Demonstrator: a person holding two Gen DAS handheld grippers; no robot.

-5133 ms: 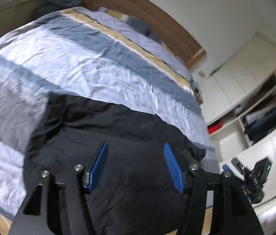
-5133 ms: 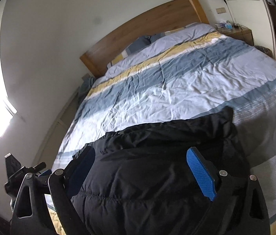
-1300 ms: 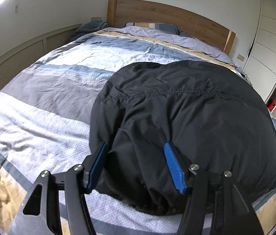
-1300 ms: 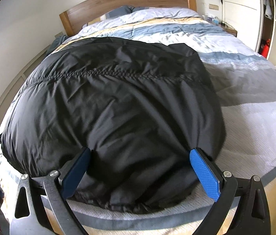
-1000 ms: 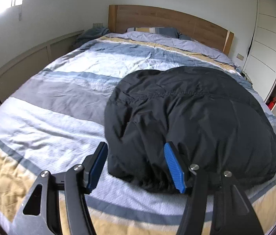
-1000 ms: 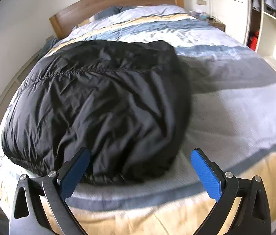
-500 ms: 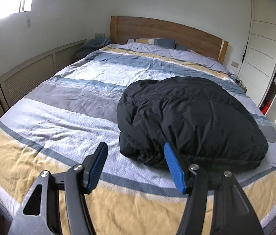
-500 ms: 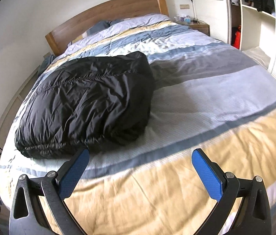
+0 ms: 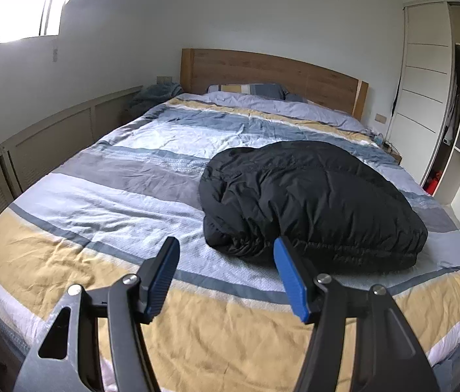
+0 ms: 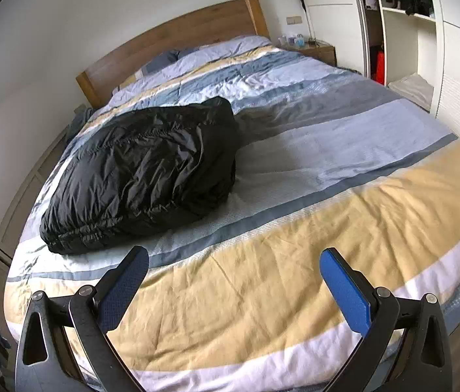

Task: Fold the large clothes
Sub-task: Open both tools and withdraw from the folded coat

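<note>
My left gripper and right gripper hang released, nothing between them | black puffer jacket lies folded mid-bed, well apart | likely light, soft, slippery and springy: take it by the gathered hem | left view shows the window side; right view shows the nightstand.

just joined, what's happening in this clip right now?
A person is folding clothes on a bed with two handheld grippers. A puffy black quilted jacket lies folded into a compact bundle on the striped blue, grey and yellow duvet. Neither gripper touches it: the left gripper and the right gripper both stand open and empty, over the yellow stripe at the foot of the bed, short of the jacket. The fold looks done, judging by the bundle.
</note>
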